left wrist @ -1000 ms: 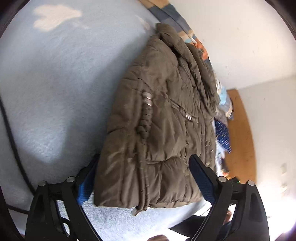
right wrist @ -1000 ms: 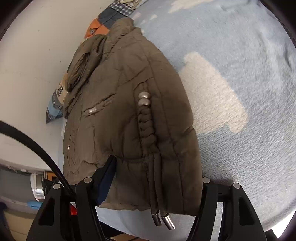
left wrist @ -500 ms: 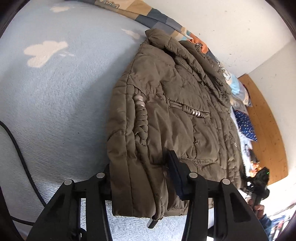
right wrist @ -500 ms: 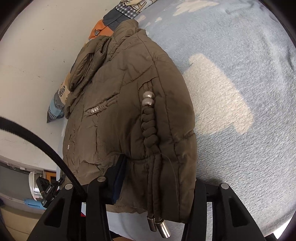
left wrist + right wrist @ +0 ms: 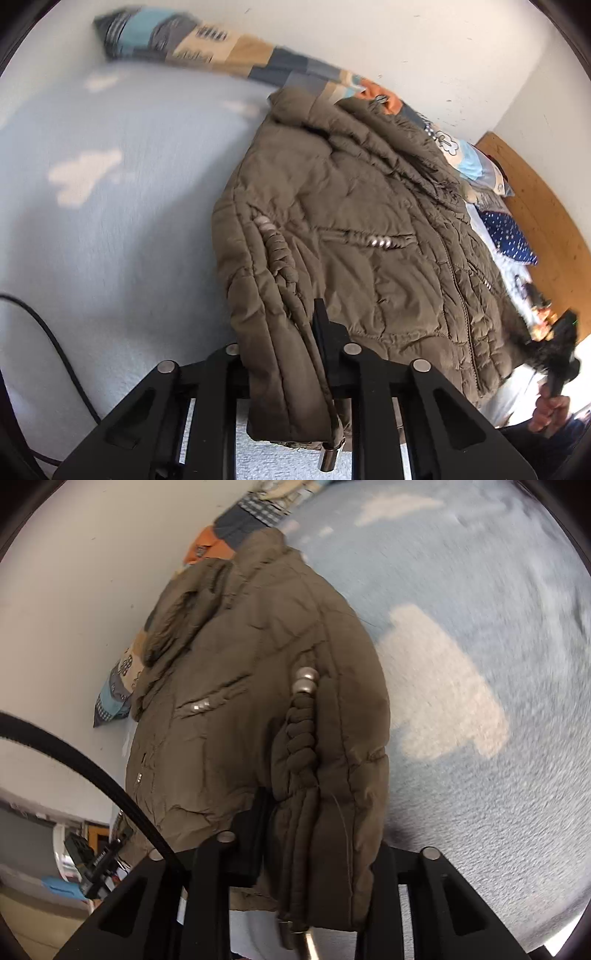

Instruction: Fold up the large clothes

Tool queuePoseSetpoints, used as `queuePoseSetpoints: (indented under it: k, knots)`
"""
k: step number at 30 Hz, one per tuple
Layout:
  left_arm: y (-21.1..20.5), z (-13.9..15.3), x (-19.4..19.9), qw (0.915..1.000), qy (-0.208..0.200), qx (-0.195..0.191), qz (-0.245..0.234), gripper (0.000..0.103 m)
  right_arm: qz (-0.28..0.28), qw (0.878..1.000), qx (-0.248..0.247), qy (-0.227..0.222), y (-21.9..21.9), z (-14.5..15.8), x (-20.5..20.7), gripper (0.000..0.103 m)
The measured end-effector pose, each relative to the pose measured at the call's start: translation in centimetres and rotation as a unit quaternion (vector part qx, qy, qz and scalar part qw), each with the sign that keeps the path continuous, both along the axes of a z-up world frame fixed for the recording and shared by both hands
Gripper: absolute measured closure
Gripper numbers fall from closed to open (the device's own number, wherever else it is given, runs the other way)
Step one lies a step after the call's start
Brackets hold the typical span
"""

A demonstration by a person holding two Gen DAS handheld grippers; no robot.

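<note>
Item: olive quilted jacket (image 5: 354,229), lying on light blue blanket (image 5: 110,236).
Left gripper (image 5: 284,354): clamped on jacket's hem corner.
Right gripper (image 5: 317,834): jaws closing, opposite hem corner pinched between them.

Right gripper (image 5: 314,856) at the near edge, jaws closing on the jacket's hem, padded fabric bunched between them. Olive-brown quilted jacket (image 5: 251,686) stretches away from the gripper across a pale blue fleece blanket (image 5: 498,812) with cream cloud shapes. Braided cord (image 5: 301,734) runs down the jacket's near right side, two metal beads at its far end, metal tips dangling past the hem. Collar lies at the far end, near a patterned pillow (image 5: 118,690) against the white wall (image 5: 74,590) on the left. Black cable (image 5: 92,760) arcs across near left.
</note>
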State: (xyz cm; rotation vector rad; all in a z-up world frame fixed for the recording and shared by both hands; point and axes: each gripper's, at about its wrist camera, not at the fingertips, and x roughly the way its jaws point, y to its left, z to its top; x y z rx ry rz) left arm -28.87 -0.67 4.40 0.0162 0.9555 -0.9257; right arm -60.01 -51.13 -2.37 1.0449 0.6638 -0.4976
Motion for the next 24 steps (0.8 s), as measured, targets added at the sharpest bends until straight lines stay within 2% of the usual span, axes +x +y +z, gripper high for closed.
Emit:
queuePoseSetpoints:
  k: [5, 10, 18, 24]
  knots:
    - [0.0, 2.4, -2.1, 0.9963, -0.086, -0.005, -0.003, 0.086, 0.020, 0.995, -0.099, -0.008, 2.2, 3.8, 0.1, 0.085]
    - [0.4, 4.1, -3.7, 0.9900, -0.141, -0.005, 0.002, 0.086, 0.009, 0.988, -0.148, -0.040, 3.4, 6.6, -1.0, 0.087]
    - [-0.1, 5.8, -6.0, 0.9804, -0.193, 0.041, 0.001, 0.086, 0.001, 0.983, -0.163, -0.082, 4.9, 8.9, -2.2, 0.088]
    - [0.2, 7.6, -6.8, 0.9789, -0.200, 0.039, 0.002, 0.086, 0.002, 0.979, -0.167, -0.117, 6.1, 10.7, -2.7, 0.088]
